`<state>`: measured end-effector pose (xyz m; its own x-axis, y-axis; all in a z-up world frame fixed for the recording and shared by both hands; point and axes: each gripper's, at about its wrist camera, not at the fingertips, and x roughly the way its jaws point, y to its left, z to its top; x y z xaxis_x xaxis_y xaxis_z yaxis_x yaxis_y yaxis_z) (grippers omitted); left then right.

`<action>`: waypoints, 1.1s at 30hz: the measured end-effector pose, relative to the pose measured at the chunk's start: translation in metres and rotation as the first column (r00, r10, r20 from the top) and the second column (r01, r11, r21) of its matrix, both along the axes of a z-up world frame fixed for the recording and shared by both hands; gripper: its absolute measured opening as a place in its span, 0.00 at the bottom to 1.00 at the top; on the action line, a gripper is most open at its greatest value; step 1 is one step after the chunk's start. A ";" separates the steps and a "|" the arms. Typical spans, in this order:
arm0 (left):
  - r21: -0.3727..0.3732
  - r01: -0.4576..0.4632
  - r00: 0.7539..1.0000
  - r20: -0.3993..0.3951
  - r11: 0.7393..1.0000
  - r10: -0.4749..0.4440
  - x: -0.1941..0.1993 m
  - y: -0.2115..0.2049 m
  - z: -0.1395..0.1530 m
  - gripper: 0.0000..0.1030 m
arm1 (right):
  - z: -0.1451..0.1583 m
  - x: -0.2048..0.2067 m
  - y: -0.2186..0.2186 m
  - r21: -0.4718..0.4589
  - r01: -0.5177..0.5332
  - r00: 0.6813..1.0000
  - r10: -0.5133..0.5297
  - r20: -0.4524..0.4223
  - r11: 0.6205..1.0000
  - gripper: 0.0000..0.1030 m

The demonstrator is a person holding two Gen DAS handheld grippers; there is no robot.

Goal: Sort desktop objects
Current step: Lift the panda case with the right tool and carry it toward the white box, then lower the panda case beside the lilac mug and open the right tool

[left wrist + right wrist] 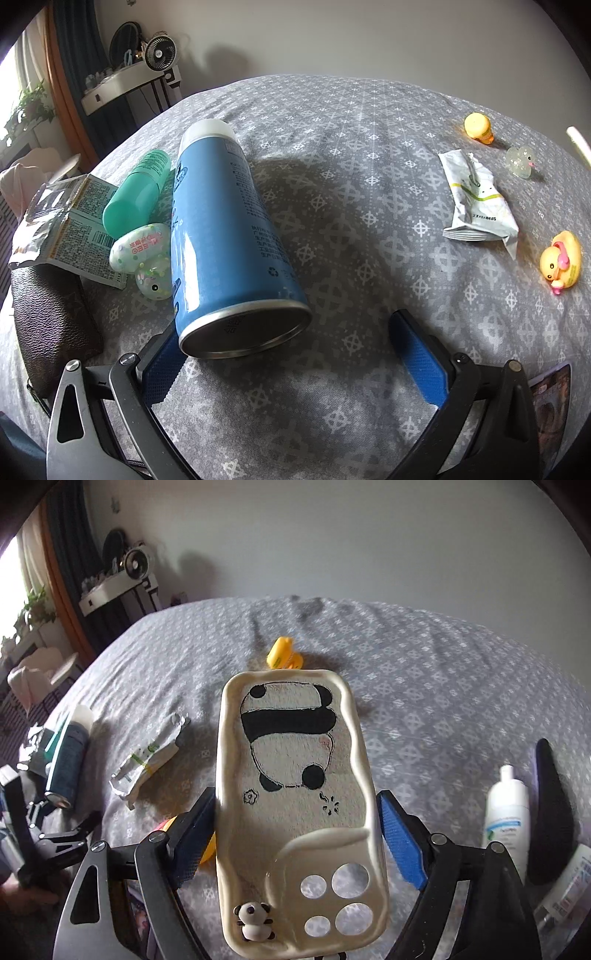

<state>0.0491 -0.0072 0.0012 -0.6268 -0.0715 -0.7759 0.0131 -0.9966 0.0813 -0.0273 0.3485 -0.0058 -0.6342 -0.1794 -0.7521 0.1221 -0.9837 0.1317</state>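
Desktop lot on grey patterned cloth (pixel 351 155): 2 grippers, case in the right one.

Right gripper (pixel 297 827): clenched on a cream panda phone case (pixel 295 794), both blue pads on its long edges; the case blocks the middle of that view, a yellow duck (pixel 282 653) showing above its top edge. Left gripper (pixel 291 350): fingers spread, gripping nothing; a blue can (pixel 225 229) lies on its side with its metal base between the pads, against the left pad, clear of the right. Left of the can, touching or overlapping: green bottle (pixel 138 194), 2 pale oval pieces (pixel 142 249), printed packets (pixel 70 221), brown pouch (pixel 51 321). Well apart, right: white sachet (pixel 476 199), 2 yellow ducks (pixel 559 260), 1 clear duck (pixel 521 160). By the right gripper: white bottle (pixel 508 812), black curved piece (pixel 552 812).
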 end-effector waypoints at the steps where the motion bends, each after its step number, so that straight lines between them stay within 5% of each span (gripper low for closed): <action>1: 0.000 0.000 1.000 0.000 1.000 0.000 0.000 0.000 0.000 1.00 | 0.009 0.008 0.009 -0.014 0.023 0.999 -0.023 -0.022 1.000 0.82; 8: 0.000 0.000 1.000 0.000 1.000 0.000 0.000 0.000 0.000 1.00 | 0.066 0.064 0.115 -0.108 0.274 0.950 -0.287 -0.121 0.955 0.82; 13: 0.000 0.000 1.000 -0.001 1.000 0.000 0.000 0.000 0.000 1.00 | 0.087 0.085 0.168 -0.005 0.420 0.892 -0.414 -0.180 0.908 0.82; 18: 0.000 0.000 1.000 -0.001 1.000 0.000 0.000 0.000 0.000 1.00 | 0.074 0.073 0.199 0.046 0.506 0.856 -0.495 -0.149 0.861 0.82; 33: 0.000 0.001 1.000 -0.001 1.000 -0.001 0.000 0.000 -0.001 1.00 | 0.029 0.052 0.203 0.143 0.502 0.865 -0.497 -0.068 0.853 0.82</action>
<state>0.0492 -0.0070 0.0005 -0.6278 -0.0713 -0.7751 0.0126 -0.9966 0.0815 0.0249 0.5514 0.0227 -0.6286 0.2813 -0.7251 -0.3898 -0.9207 -0.0194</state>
